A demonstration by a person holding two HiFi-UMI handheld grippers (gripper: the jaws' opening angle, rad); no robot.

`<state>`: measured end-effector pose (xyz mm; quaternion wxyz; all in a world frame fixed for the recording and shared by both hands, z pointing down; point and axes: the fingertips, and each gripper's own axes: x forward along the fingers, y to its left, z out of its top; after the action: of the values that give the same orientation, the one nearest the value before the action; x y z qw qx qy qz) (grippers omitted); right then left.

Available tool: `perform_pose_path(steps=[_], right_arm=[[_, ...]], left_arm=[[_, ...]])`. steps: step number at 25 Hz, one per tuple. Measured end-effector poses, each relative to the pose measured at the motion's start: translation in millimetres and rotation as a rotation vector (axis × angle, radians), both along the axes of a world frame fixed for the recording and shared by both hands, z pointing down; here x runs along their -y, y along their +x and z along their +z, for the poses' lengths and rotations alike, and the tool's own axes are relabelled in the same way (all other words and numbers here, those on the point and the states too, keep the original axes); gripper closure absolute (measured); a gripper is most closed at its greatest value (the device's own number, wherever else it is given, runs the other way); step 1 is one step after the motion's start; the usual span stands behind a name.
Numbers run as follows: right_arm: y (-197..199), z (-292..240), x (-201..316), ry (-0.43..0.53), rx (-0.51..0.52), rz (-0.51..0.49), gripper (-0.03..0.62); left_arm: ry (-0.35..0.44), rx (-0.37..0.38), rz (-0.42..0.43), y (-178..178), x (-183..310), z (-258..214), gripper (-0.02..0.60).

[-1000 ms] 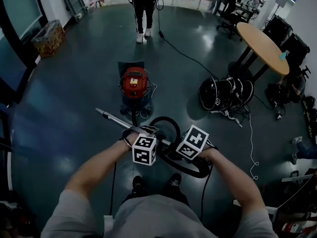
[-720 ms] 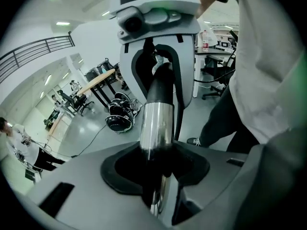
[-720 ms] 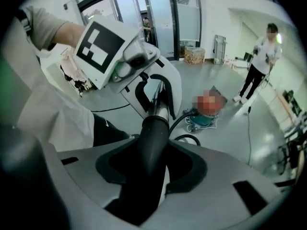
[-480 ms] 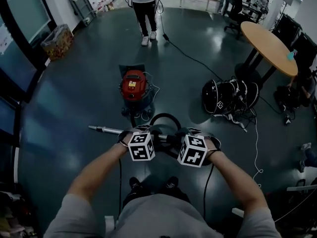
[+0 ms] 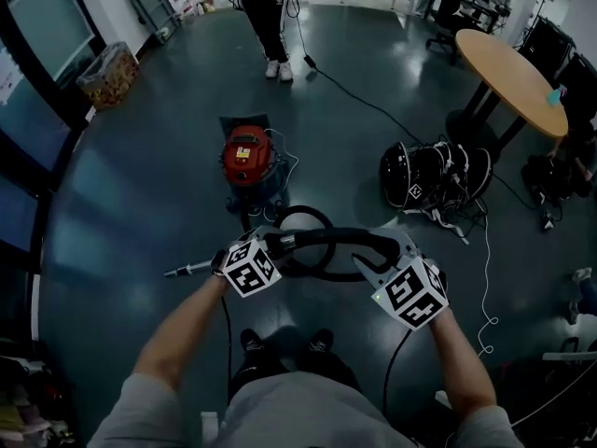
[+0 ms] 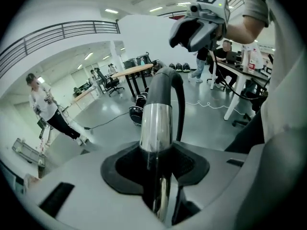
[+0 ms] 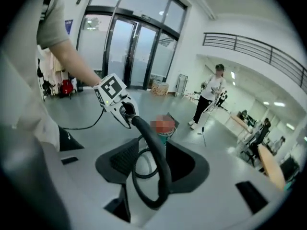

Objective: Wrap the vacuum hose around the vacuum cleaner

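The red vacuum cleaner (image 5: pixel 246 156) stands on the dark floor ahead of me. My left gripper (image 5: pixel 267 245) is shut on the chrome wand (image 6: pixel 154 128), whose free end (image 5: pixel 185 269) sticks out to the left. From the wand the black hose (image 5: pixel 326 238) arches right to my right gripper (image 5: pixel 381 252), which is shut on the hose (image 7: pixel 154 162). A slack loop of hose (image 5: pixel 308 220) lies on the floor below, leading to the vacuum cleaner. The left gripper view shows the right gripper (image 6: pixel 201 20) raised at the hose's far end.
A person (image 5: pixel 264 12) stands beyond the vacuum, with a cable (image 5: pixel 359 101) trailing across the floor. A round wooden table (image 5: pixel 508 71) and a pile of black gear (image 5: pixel 429 177) are to the right. A box (image 5: pixel 101 75) sits at the far left. My feet (image 5: pixel 284 342) are below.
The two grippers, close together before, have drawn apart. The right one went right and up with the hose, now stretched between them. The wand's free end swung down to the left.
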<state>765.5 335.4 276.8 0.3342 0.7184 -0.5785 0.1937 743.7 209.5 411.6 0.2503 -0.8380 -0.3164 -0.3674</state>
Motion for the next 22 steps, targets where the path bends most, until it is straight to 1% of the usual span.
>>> perform_pose_path(steps=[3, 5, 7, 13, 18, 19, 20, 22], right_arm=[[-7, 32, -5, 0.039, 0.155, 0.042, 0.425], [-14, 58, -1, 0.060, 0.258, 0.052, 0.425], [-21, 84, 8, 0.077, 0.335, 0.056, 0.425], [-44, 171, 40, 0.099, 0.516, 0.053, 0.425], [-61, 248, 61, 0.088, 0.664, 0.062, 0.424], [-63, 263, 66, 0.094, 0.693, 0.069, 0.406], [-65, 278, 71, 0.099, 0.715, 0.078, 0.365], [-64, 305, 80, 0.112, 0.732, 0.103, 0.347]], left_arm=[[-0.066, 0.005, -0.088, 8, 4, 12, 0.423], [-0.109, 0.009, -0.144, 13, 7, 22, 0.423], [-0.154, 0.010, -0.199, 19, 11, 33, 0.423], [-0.315, -0.001, -0.352, 42, 22, 63, 0.423], [-0.426, -0.010, -0.447, 61, 25, 93, 0.423], [-0.448, -0.010, -0.463, 63, 24, 99, 0.423], [-0.471, -0.011, -0.481, 66, 24, 105, 0.423], [-0.518, -0.012, -0.516, 73, 20, 117, 0.423]])
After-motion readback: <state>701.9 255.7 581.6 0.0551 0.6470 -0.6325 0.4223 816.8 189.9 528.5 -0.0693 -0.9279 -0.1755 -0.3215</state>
